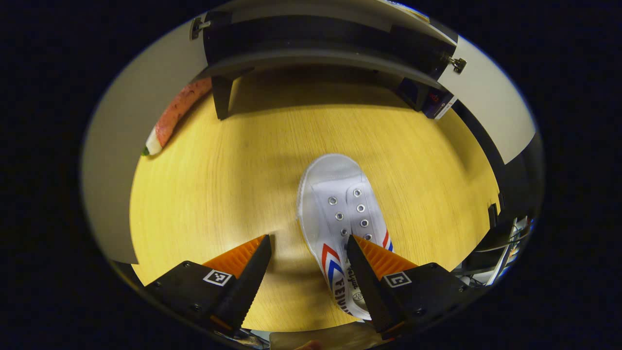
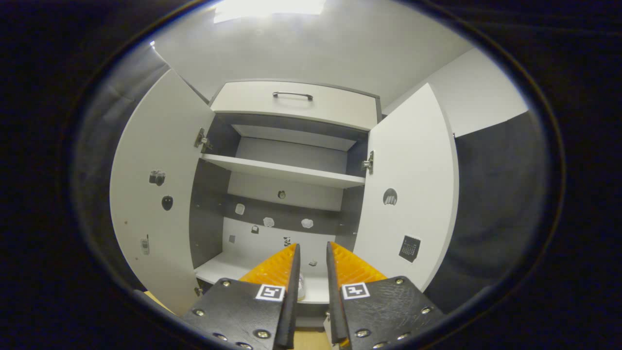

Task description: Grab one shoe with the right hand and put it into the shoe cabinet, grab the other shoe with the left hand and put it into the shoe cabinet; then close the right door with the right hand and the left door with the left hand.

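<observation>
- Yellow wood-grain table (image 1: 233,184) spreads under the left gripper view, with the dark underside of the white shoe cabinet (image 1: 320,53) at twelve o'clock and a pinkish, radish-like thing (image 1: 172,116) lying at ten o'clock beside the open left door (image 1: 121,160).
- Left claw (image 1: 308,250) is spread wide and grasps nothing; it looks steeply down, pitched a little toward the cabinet. The white canvas shoe with red and blue chevrons (image 1: 340,218) lies on the table with its toe toward twelve o'clock, its heel end beneath the finger at five o'clock rather than between the two.
- Risk: closing from this offset, I judge one finger would land on the tongue or push the shoe sideways, giving a thin grip on one wall that could let it twist or drop on the way to the shelf.
- Right claw (image 2: 311,272) faces level into the cabinet, its lower shelf (image 2: 228,267) at six o'clock. Its fingers stand nearly together with a narrow gap, and something white (image 2: 301,287) shows low between them; whether they press on it I cannot tell.
- Both doors stand wide, the right door (image 2: 413,194) at three o'clock, its edge a possible snag for the claw.
</observation>
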